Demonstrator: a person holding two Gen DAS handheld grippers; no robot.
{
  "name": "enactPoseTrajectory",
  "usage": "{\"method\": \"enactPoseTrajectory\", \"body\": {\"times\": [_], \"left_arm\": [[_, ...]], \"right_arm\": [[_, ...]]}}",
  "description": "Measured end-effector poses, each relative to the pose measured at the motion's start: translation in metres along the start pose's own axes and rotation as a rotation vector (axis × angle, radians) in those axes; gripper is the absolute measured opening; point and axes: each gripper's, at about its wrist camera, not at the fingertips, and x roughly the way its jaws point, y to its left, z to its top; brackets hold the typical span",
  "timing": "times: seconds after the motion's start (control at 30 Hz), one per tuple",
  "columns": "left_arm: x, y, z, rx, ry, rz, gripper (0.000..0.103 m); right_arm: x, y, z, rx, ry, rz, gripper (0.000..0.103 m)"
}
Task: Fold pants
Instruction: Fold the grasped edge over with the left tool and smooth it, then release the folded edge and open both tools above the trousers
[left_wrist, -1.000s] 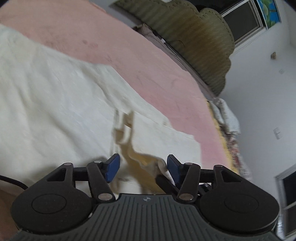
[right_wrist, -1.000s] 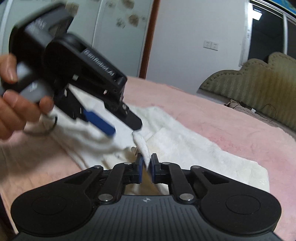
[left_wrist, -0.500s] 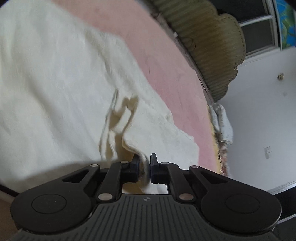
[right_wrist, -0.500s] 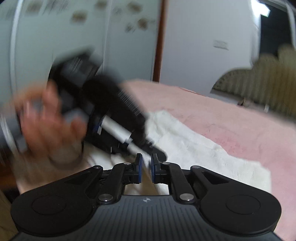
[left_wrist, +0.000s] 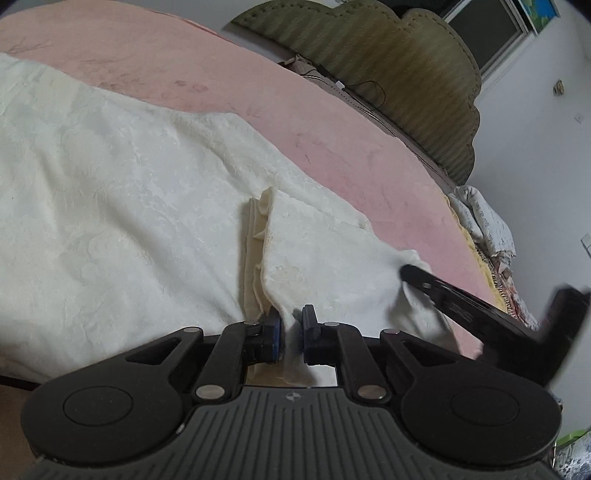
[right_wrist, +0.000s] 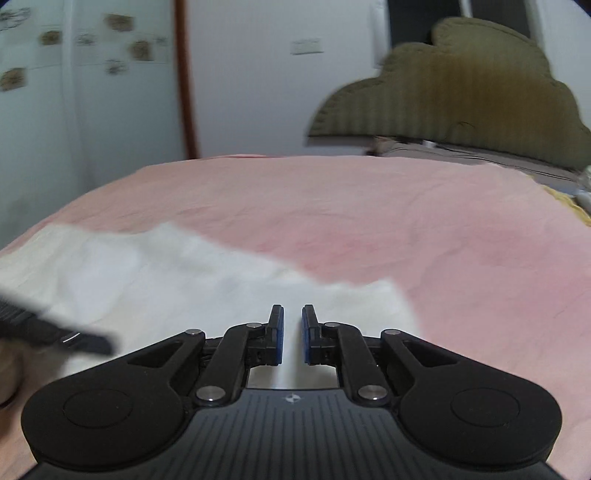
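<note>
The cream-white pants (left_wrist: 129, 206) lie spread on the pink bed sheet (left_wrist: 258, 99). My left gripper (left_wrist: 290, 334) is shut on a raised fold of the pants at their near edge. A yellowish inner layer (left_wrist: 251, 254) shows beside that fold. My right gripper (right_wrist: 293, 332) is nearly shut over the pants (right_wrist: 184, 277), with white cloth between its pads; it also shows in the left wrist view (left_wrist: 417, 275), its tip at the pants' right edge. The left gripper (right_wrist: 55, 332) shows blurred at the lower left of the right wrist view.
An olive padded headboard (left_wrist: 388, 62) stands at the far end of the bed. Patterned bedding (left_wrist: 487, 229) lies at the bed's right side. A white wall and a brown door frame (right_wrist: 186, 92) are beyond the bed.
My left gripper closed on the fold of the pants and still holds it. My right gripper swung to the right, away from the left one, toward the pants' right edge.
</note>
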Motion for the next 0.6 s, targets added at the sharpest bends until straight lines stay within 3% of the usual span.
{"method": "enactPoseTrajectory", "body": {"times": [0.07, 0.1, 0.2, 0.33, 0.4, 0.5, 0.53, 0.6], "left_arm": [[0.001, -0.003, -0.003, 0.022, -0.001, 0.018, 0.013], [0.002, -0.005, -0.004, 0.037, -0.006, 0.024, 0.013], [0.002, -0.007, -0.004, 0.068, -0.007, 0.036, 0.014], [-0.006, -0.019, -0.005, 0.136, -0.03, 0.068, 0.017], [-0.014, -0.023, -0.005, 0.164, -0.055, 0.094, 0.021], [-0.026, -0.031, 0.0, 0.23, -0.132, 0.165, 0.022], [-0.027, -0.034, 0.002, 0.245, -0.146, 0.172, 0.022], [-0.027, -0.037, 0.005, 0.247, -0.147, 0.154, 0.022]], "right_arm": [[0.016, -0.012, 0.001, 0.038, 0.087, 0.019, 0.009], [0.011, -0.01, -0.001, 0.042, 0.08, 0.017, 0.009], [-0.017, -0.001, -0.006, -0.032, 0.029, -0.094, 0.011], [-0.023, 0.002, -0.013, -0.074, 0.055, -0.055, 0.019], [-0.016, 0.001, -0.027, -0.126, 0.084, -0.138, 0.019], [-0.038, -0.008, -0.039, -0.08, 0.022, -0.211, 0.023], [-0.047, -0.012, -0.041, -0.053, -0.004, -0.215, 0.026], [-0.061, -0.029, -0.041, 0.04, -0.05, -0.194, 0.052]]}}
